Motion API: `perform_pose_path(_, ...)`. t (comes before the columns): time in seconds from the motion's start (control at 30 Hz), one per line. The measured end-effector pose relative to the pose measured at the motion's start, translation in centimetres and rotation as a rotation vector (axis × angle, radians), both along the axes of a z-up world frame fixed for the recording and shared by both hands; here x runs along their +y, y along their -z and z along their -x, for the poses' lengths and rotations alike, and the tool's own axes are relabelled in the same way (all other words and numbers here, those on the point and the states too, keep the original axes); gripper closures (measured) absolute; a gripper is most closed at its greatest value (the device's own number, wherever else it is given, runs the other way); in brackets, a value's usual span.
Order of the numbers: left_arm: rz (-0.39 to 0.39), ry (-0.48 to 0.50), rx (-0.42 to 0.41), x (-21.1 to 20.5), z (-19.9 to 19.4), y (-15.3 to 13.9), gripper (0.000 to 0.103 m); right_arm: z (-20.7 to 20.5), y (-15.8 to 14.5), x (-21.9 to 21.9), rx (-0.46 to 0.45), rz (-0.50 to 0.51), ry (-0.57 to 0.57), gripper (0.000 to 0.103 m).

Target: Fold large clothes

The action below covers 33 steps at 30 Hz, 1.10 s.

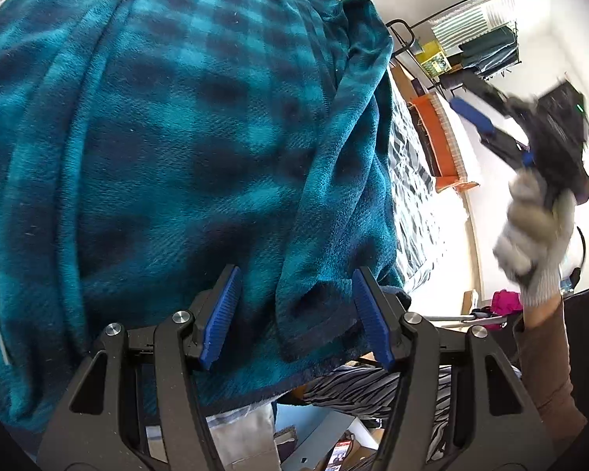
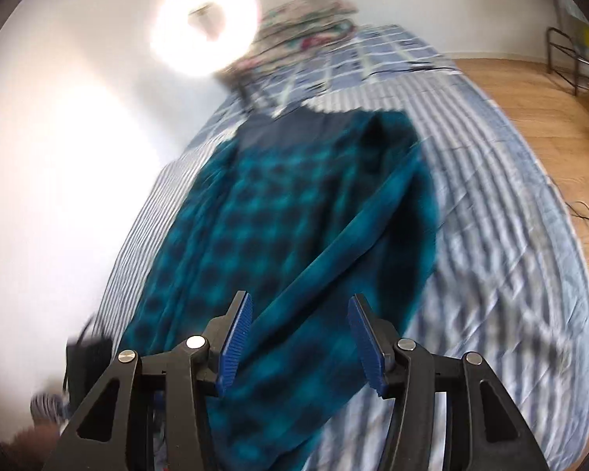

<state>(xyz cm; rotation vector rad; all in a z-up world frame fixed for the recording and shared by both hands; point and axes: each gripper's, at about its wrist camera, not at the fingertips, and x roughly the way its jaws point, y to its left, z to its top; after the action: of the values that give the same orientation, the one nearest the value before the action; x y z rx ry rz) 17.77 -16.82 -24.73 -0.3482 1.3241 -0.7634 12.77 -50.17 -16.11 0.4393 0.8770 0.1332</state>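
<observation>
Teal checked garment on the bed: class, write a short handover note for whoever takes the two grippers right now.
Left gripper: open, low over the near hem of the teal checked garment, fabric between the pads but not pinched.
Right gripper: open, nothing held, above the garment; the gloved hand carries it off to the side.
Garment: lies lengthwise on the striped bed, one long side already folded inward.
Left to do: grip the near hem, fold the length over, tidy.
</observation>
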Motion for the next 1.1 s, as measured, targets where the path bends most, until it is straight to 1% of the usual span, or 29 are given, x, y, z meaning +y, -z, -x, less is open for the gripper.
perform_pose_path(0.03,0.003,0.002,0.001,0.0,0.0,0.0,0.044,-1.0,0.1,-0.8,0.001,0.009,0.020,0.048)
perform_pose_path(0.23,-0.015,0.038,-0.041,-1.4,0.0,-0.5,0.064,-5.5,1.1,-3.4,0.021,0.043,0.092,0.049)
perform_pose_path(0.3,-0.026,0.059,-0.066,-1.9,0.2,-0.8,0.075,-6.8,1.5,-4.1,0.028,0.052,0.114,0.049)
perform_pose_path(0.33,-0.026,0.067,-0.072,-2.1,0.3,-1.0,0.077,-7.5,1.8,-4.5,0.032,0.057,0.130,0.049)
perform_pose_path(0.4,-0.031,0.094,-0.094,-2.7,0.6,-1.4,0.091,-8.9,2.3,-5.3,0.043,0.063,0.168,0.049)
perform_pose_path(0.5,-0.049,0.138,-0.131,-3.5,1.3,-1.9,0.094,-10.6,3.0,-6.2,0.054,0.066,0.210,0.049)
perform_pose_path(0.53,-0.051,0.150,-0.145,-3.8,1.5,-2.1,0.096,-11.1,3.3,-6.4,0.059,0.065,0.221,0.051)
perform_pose_path(0.57,-0.054,0.161,-0.162,-4.0,1.8,-2.3,0.096,-11.7,3.8,-6.7,0.069,0.061,0.229,0.058)
perform_pose_path(0.6,-0.057,0.169,-0.173,-4.2,1.9,-2.4,0.097,-12.2,4.3,-6.8,0.087,0.057,0.234,0.062)
perform_pose_path(0.63,-0.060,0.178,-0.184,-4.4,2.1,-2.6,0.097,-12.8,4.8,-7.0,0.103,0.055,0.237,0.071)
perform_pose_path(0.67,-0.058,0.183,-0.189,-4.6,2.2,-2.7,0.098,-13.2,5.2,-7.1,0.117,0.055,0.239,0.077)
perform_pose_path(0.7,-0.052,0.192,-0.189,-4.6,2.2,-2.7,0.098,-13.5,5.5,-7.1,0.123,0.054,0.239,0.081)
perform_pose_path(0.73,-0.051,0.195,-0.191,-4.6,2.3,-2.7,0.099,-13.9,5.7,-7.1,0.121,0.044,0.232,0.093)
perform_pose_path(0.77,-0.051,0.194,-0.193,-4.6,2.3,-2.8,0.100,-14.1,5.7,-7.1,0.118,0.039,0.229,0.100)
perform_pose_path(0.9,-0.034,0.184,-0.187,-3.6,2.5,-3.0,0.101,-14.3,3.4,-5.9,0.049,0.060,0.204,0.102)
perform_pose_path(1.0,-0.022,0.175,-0.170,-2.9,2.6,-2.9,0.101,-15.0,1.1,-3.8,-0.001,0.111,0.172,0.102)
perform_pose_path(1.1,-0.029,0.174,-0.169,-2.7,2.7,-2.6,0.101,-16.3,0.0,-1.7,-0.029,0.127,0.138,0.103)
